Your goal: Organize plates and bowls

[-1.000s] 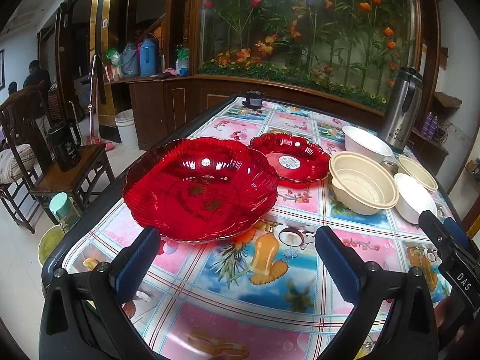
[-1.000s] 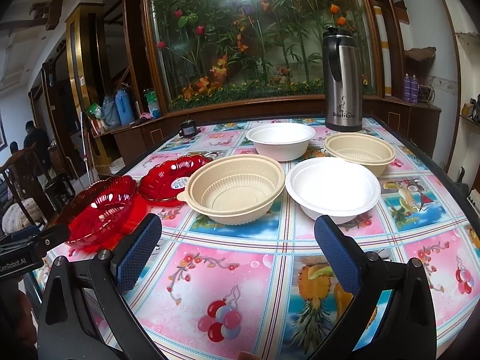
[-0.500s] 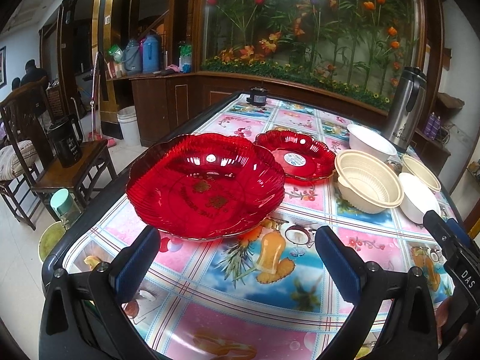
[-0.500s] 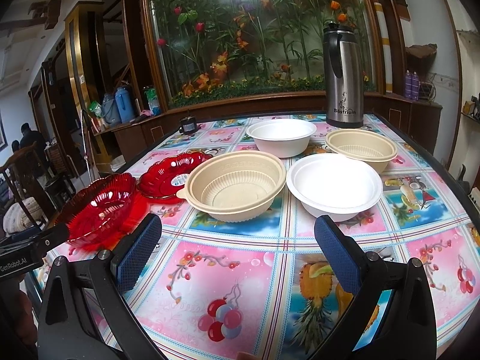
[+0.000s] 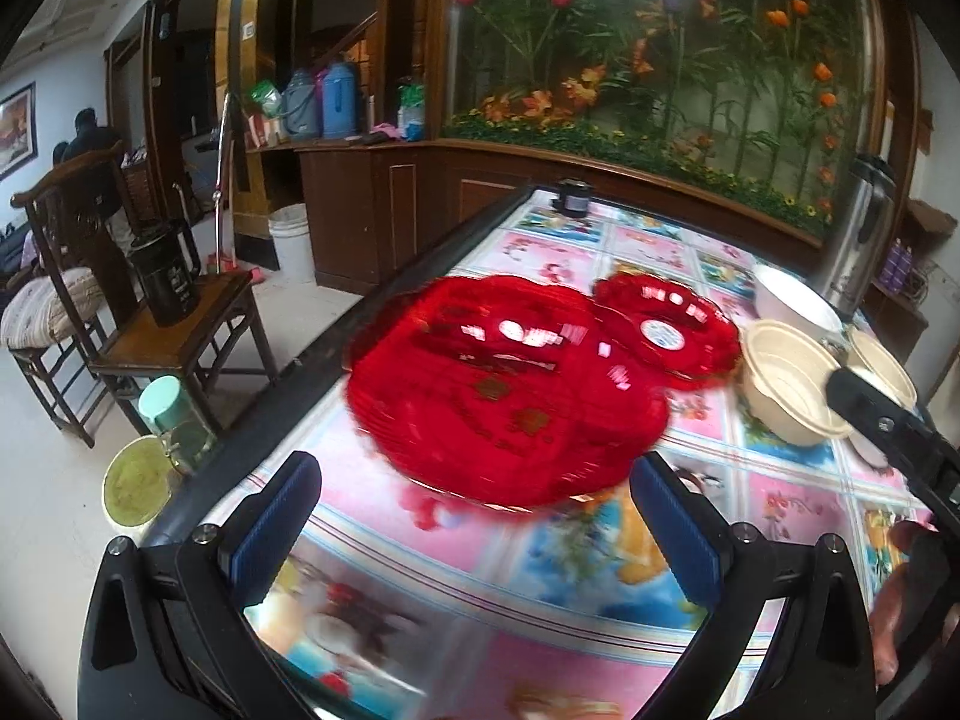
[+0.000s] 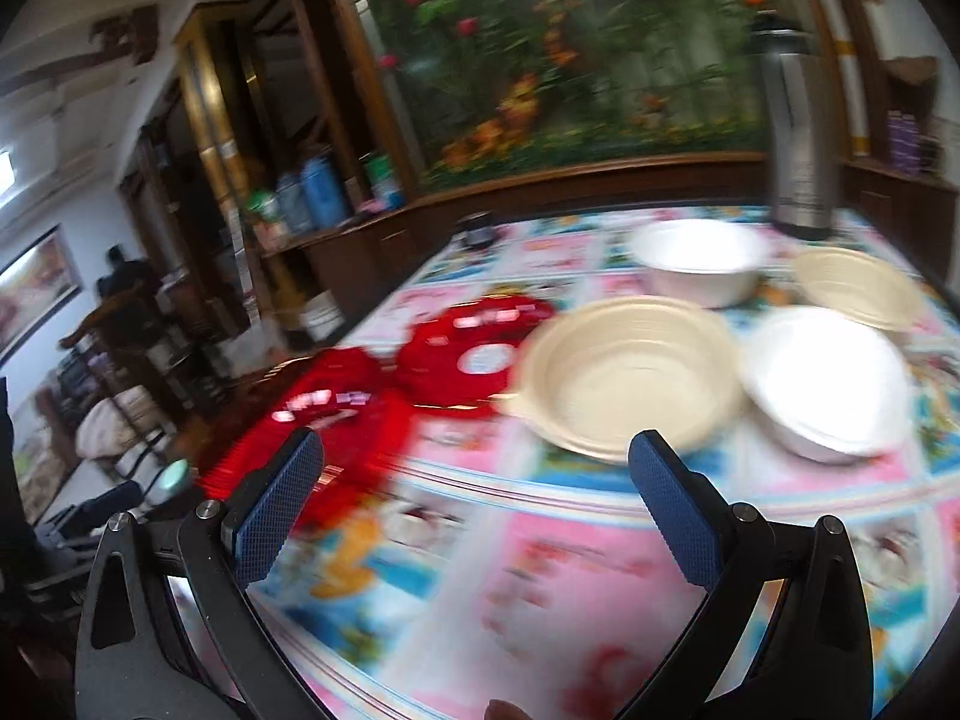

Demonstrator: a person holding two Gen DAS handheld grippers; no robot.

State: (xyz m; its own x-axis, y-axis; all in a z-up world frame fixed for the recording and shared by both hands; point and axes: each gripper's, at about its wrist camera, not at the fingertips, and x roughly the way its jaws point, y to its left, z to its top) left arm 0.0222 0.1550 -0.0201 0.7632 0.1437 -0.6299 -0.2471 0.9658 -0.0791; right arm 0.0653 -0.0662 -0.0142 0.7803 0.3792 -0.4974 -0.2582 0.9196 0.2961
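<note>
Left wrist view: left gripper (image 5: 474,501), fingers spread, faces the large scalloped red glass plate (image 5: 510,402); right gripper (image 6: 474,480), likewise spread, faces the round beige plastic bowl (image 6: 624,372).

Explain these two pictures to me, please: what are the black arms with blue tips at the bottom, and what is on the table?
There is no robot here. A person holds a two-finger gripper in each hand, and each carries a wide-angle camera looking forward along its fingers. One picture comes from the left gripper, the other from the right gripper; the blue tips are their pads. Both are open and hold nothing. On the colourful tablecloth lie a large red plate, a smaller red plate, two beige bowls, the nearer one here, and two white bowls, the nearer here. A steel flask stands at the back. Both pictures are blurred.
</note>
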